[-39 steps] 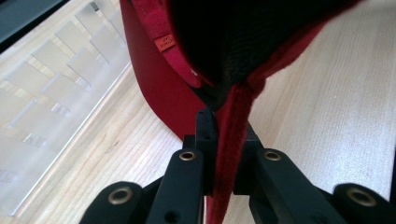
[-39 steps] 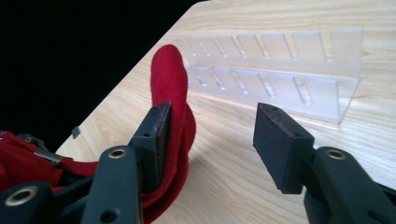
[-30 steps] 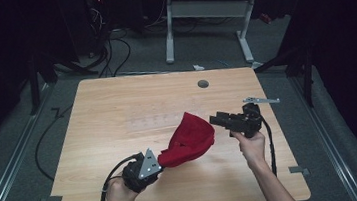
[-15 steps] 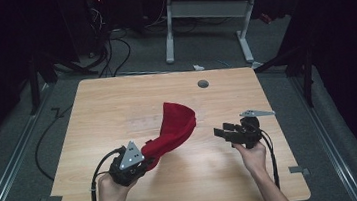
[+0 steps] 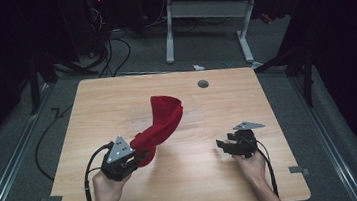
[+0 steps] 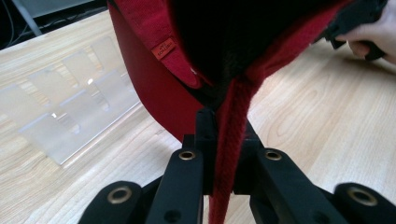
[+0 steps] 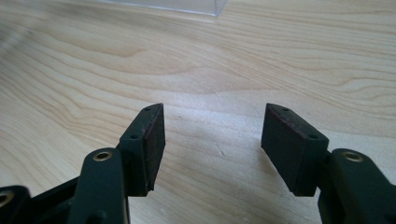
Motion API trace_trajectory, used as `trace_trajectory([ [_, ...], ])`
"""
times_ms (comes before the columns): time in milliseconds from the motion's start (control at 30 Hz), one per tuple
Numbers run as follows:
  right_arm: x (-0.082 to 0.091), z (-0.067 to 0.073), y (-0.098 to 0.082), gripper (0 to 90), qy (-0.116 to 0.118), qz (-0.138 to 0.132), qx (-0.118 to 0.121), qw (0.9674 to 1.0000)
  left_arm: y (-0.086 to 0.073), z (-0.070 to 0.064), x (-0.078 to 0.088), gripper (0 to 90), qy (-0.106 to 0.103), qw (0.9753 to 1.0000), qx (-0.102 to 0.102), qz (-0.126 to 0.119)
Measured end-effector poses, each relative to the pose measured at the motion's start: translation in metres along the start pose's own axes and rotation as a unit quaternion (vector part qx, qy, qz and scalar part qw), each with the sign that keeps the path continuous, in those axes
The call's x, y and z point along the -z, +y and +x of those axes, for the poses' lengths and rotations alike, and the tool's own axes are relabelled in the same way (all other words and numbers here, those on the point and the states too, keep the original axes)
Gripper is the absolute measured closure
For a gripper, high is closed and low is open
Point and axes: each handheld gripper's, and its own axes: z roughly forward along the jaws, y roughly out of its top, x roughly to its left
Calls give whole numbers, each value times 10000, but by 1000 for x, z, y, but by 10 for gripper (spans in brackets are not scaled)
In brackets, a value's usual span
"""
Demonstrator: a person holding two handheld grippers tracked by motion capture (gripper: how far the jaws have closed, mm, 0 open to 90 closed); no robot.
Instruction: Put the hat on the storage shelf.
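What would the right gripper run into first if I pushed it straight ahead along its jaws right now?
Probably the bare table. The right gripper is open and empty, angled down at the wood. The edge of a clear plastic sheet lies farther along that line, but depth is hard to judge.

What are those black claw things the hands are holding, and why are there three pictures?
They are tongs that a person squeezes by hand. One picture looks down from above the wooden table. The other two come from small cameras riding on each pair of tongs. The left tongs pinch the edge of a red cloth hat and lift it. The right tongs are open and hold nothing. A clear plastic tray lies on the table too.
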Motion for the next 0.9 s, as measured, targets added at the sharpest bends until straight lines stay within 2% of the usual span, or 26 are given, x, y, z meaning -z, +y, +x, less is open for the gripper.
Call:
trace_trajectory([
  [233, -5, 2, -5, 380, -279, 14, 158, 9995, 6, 6, -2, 848, 55, 9999, 87, -109],
  [333, -6, 4, -8, 379, -377, -65, 286, 9989, 10, 8, -3, 848, 67, 9998, 137, -147],
  [467, -7, 9, -8, 371, -566, -14, 527, 9970, 15, 10, -4, 848, 72, 9996, 198, -193],
  [900, -8, 9, -8, 367, -568, -8, 520, 9970, 31, 18, -5, 848, 53, 9980, 478, -418],
])
